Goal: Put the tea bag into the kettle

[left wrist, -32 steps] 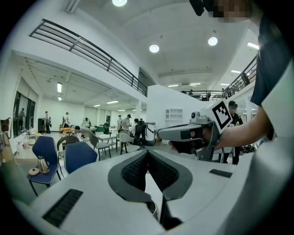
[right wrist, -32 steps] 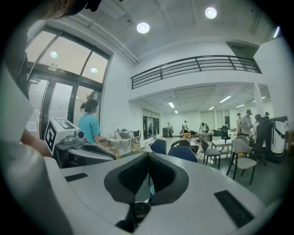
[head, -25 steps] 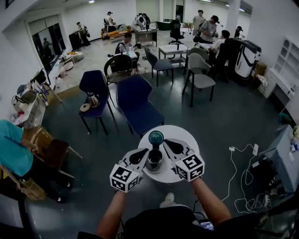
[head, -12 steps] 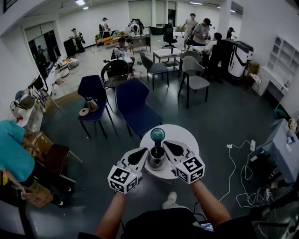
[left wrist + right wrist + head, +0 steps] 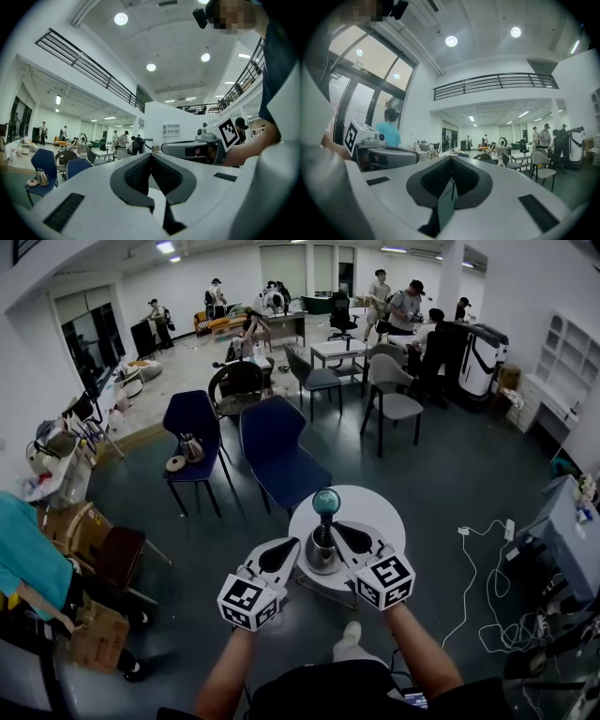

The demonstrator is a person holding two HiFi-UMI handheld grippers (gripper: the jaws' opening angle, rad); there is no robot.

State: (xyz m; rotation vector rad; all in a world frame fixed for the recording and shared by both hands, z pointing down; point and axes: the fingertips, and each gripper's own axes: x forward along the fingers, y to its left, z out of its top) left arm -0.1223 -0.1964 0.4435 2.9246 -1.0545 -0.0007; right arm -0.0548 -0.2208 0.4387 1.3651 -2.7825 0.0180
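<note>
A shiny metal kettle [image 5: 322, 555] stands on the small round white table [image 5: 375, 510], with a teal ball [image 5: 326, 501] on a dark stem rising just behind it. My left gripper [image 5: 284, 553] sits close to the kettle's left side and my right gripper [image 5: 347, 537] close to its right side. In the right gripper view the right gripper [image 5: 451, 174] is shut on a thin flat greenish-grey piece, the tea bag [image 5: 444, 206]. The left gripper [image 5: 151, 169] is shut in its own view; a pale sliver low between its pads cannot be identified.
A dark blue chair [image 5: 277, 454] stands just beyond the table, and another [image 5: 195, 427] at the left holds a small kettle. Grey chairs, tables and several people fill the far room. White cables [image 5: 483, 568] lie on the floor at the right. A cardboard box [image 5: 94, 634] sits at the left.
The view has shifted slightly, so the table and kettle sit a little further right. Both grippers stay on either side of the kettle, both still shut.
</note>
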